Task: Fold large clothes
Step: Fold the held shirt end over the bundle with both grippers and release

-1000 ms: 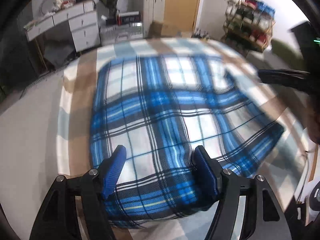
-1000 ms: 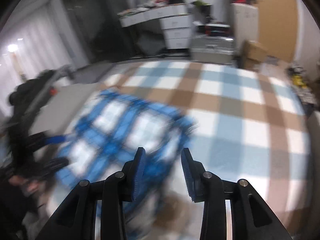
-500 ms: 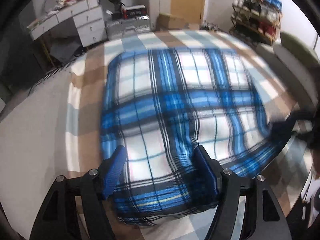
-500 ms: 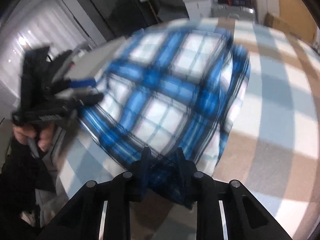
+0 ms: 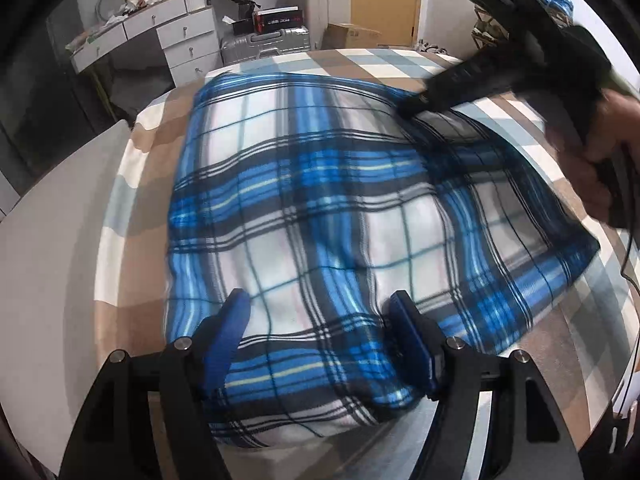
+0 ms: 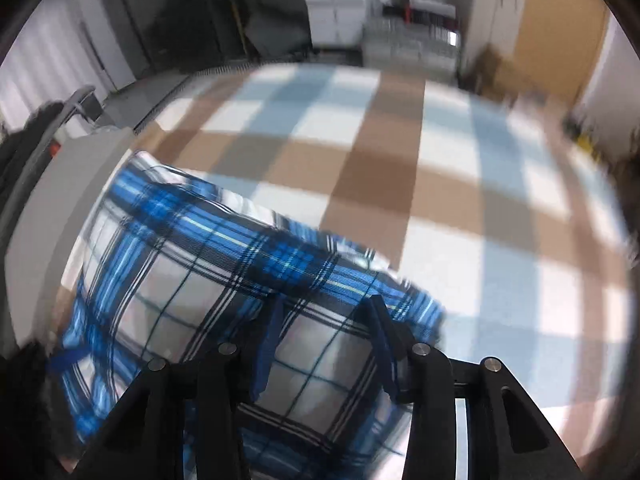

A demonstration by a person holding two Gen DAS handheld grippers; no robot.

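Blue plaid garment (image 5: 320, 208) lies folded on the checked bed cover (image 6: 460, 200), near the bed's left edge. Its far edge runs straight across; the near-right corner fans out toward the bed's right side. Bare cover stays free beyond the far edge and all along the right. A grey panel (image 5: 52, 216) borders the bed on the left.

Left gripper (image 5: 318, 320): fingers wide apart, a thick bundle of the garment's near edge filling the gap between the 2 blue pads (image 5: 228, 328), cloth touching both.

Right gripper (image 6: 324, 320): jaws have just been opening, moderately apart, plaid cloth between them over the far-right fold; cannot tell if pads press it. In the left view a hand (image 5: 604, 152) holds it low over that corner.
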